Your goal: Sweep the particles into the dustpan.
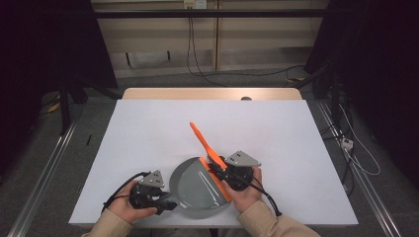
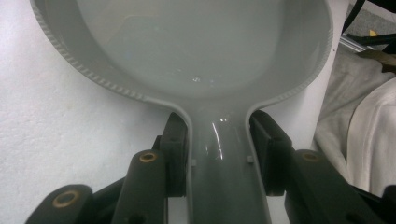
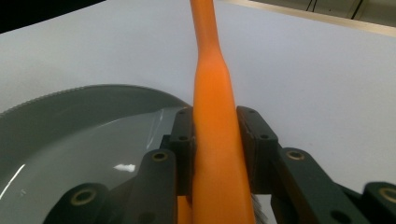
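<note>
Brush (image 1: 210, 153) handle runs up-left over dustpan (image 1: 195, 190) mouth, right gripper (image 1: 228, 174) clamped on it; left gripper (image 1: 165, 203) clamps dustpan handle w/ pan ahead.

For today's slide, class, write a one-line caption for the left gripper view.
Left gripper clamps the grey dustpan's handle on the white table.

White-topped table (image 1: 148, 128); grey floor (image 1: 44, 163); pale wall panels (image 1: 148, 39); cables (image 1: 197, 59) trailing.
</note>
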Motion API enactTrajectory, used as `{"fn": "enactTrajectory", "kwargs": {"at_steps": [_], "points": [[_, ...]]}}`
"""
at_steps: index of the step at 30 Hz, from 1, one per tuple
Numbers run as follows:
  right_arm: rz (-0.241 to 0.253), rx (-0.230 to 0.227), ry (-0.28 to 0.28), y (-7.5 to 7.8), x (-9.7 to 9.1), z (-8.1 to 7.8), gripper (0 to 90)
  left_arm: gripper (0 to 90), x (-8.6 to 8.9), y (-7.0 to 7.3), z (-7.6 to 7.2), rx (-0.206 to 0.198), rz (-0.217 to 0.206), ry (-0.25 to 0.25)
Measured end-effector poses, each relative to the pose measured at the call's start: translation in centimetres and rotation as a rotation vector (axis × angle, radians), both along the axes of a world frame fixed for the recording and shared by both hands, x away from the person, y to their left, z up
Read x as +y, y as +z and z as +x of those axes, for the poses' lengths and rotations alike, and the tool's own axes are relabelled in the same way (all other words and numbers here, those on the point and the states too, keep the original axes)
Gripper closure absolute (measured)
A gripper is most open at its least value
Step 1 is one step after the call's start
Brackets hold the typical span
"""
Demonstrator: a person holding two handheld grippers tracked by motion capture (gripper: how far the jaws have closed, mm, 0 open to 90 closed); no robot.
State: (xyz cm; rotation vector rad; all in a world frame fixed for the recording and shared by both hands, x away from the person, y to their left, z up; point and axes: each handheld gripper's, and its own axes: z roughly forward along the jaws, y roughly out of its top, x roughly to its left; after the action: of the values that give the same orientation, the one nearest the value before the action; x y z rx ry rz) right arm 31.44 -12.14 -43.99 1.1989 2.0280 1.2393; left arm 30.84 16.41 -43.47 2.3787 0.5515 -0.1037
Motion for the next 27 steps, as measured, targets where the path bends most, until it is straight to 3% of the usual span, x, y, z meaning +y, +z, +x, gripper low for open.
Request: {"fn": "enactTrajectory", "kwargs": {"at_steps": [2, 14, 16, 19, 21, 25, 27], "points": [[0.010, -0.002, -0.001, -0.1, 0.4, -0.2, 70.2, 62.3, -0.1, 0.1, 0.0, -0.009, 0.014, 0.008], [0.062, -0.027, -0.016, -0.1, 1.8, -1.1, 70.2, 62.6, -0.2, 0.0, 0.1, 0.011, 0.002, 0.011], [0.092, -0.033, -0.013, 0.1, 1.9, -1.2, 70.4, 62.6, -0.2, 0.0, 0.1, 0.006, 0.003, 0.011], [0.120, -0.038, 0.019, 0.6, 2.2, -1.2, 71.0, 62.6, -0.1, 0.0, 0.0, -0.002, 0.014, 0.020], [0.095, -0.049, 0.034, 0.8, 2.5, -1.2, 71.2, 62.7, -0.1, -0.1, 0.1, -0.003, 0.004, 0.024], [0.126, -0.056, 0.041, 1.3, 1.6, -0.5, 71.2, 62.8, 0.1, 0.0, 0.2, -0.007, 0.014, 0.026], [0.155, -0.054, 0.041, 1.8, 0.8, -0.1, 71.2, 62.8, 0.1, -0.1, 0.3, -0.001, -0.001, 0.022]]}}
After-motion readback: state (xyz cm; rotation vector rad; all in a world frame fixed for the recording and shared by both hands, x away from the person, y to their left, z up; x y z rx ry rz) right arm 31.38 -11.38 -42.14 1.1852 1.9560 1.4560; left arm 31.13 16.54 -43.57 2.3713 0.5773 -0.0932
